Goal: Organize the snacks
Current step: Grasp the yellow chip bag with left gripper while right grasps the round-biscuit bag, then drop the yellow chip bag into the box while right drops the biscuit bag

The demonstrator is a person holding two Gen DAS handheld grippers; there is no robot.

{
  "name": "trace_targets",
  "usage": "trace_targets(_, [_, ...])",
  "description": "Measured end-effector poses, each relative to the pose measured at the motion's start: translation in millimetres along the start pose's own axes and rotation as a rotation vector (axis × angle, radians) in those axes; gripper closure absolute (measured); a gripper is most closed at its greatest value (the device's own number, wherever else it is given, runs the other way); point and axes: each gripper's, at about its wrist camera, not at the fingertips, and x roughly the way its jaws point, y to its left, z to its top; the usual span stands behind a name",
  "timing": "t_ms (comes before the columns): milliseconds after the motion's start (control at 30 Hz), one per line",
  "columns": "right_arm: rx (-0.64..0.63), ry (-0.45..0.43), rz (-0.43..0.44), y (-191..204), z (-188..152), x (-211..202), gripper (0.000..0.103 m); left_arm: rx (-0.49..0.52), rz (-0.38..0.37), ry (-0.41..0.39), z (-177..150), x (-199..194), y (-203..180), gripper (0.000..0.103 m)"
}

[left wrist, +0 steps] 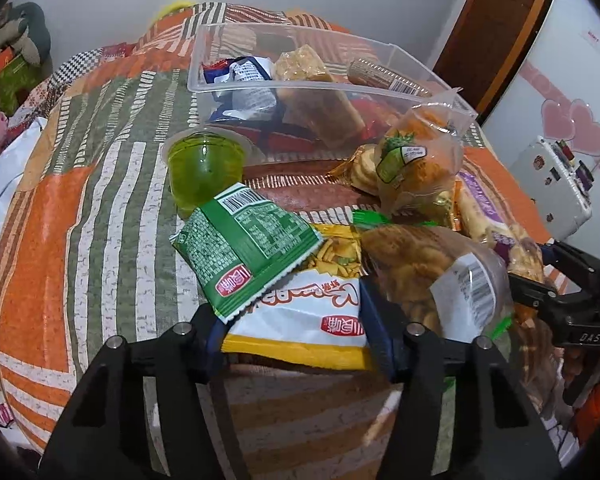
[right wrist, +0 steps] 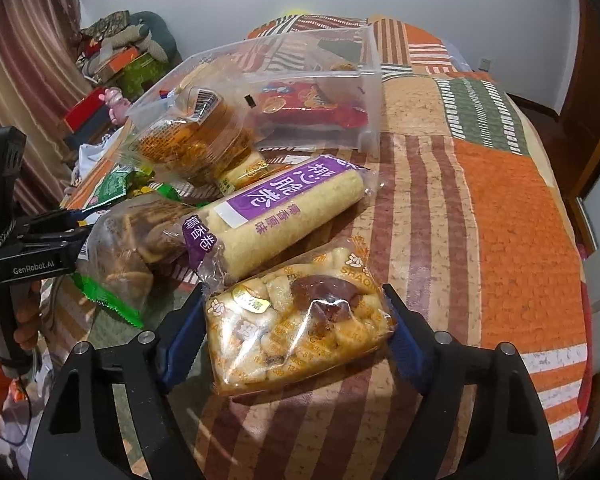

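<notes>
A pile of snack packets lies on a patchwork bedspread in front of a clear plastic bin (left wrist: 236, 84) that holds several packets; the bin also shows in the right wrist view (right wrist: 374, 80). My left gripper (left wrist: 296, 320) is open, its fingers on either side of a white and yellow chip packet (left wrist: 300, 320), with a green packet (left wrist: 240, 252) lying over it. A green jelly cup (left wrist: 204, 168) stands beyond. My right gripper (right wrist: 296, 332) has its fingers against both sides of a clear bag of puffed snacks (right wrist: 300, 328) resting on the bedspread. A purple-labelled roll packet (right wrist: 284, 212) lies just beyond it.
A clear bag of brown biscuits (left wrist: 432, 272) and a bag of orange snacks (left wrist: 420, 160) lie to the right of the left gripper. The bedspread (right wrist: 500, 200) stretches open to the right. Boxes and clutter (right wrist: 112, 68) sit past the bed's left side.
</notes>
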Motion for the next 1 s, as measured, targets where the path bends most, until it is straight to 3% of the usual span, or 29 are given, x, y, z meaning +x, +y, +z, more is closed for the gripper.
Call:
trace_targets(300, [0.026, -0.033, -0.011, -9.1, -0.9, -15.7, 0.026, 0.027, -0.005, -0.038, 3.5, -27.3, -8.5, 0.067])
trace_targets(333, [0.031, -0.043, -0.012, -9.6, 0.1, -18.3, 0.026, 0.033, -0.005, -0.045, 4.1, -30.1, -10.2, 0.073])
trace_targets(367, [0.034, -0.051, -0.013, -9.7, 1.0, -20.1, 0.026, 0.040, -0.001, -0.056, 5.2, -34.2, -11.9, 0.085])
trace_targets(400, [0.037, -0.061, -0.013, -11.1, 2.2, -22.6, 0.026, 0.043, -0.004, -0.058, 7.1, -35.7, -12.5, 0.086])
trace_targets(1000, [0.009, -0.212, -0.015, -1.0, 53.0, -48.9, 0.026, 0.051, 0.021, -0.210, 42.8, -84.4, -8.0, 0.094])
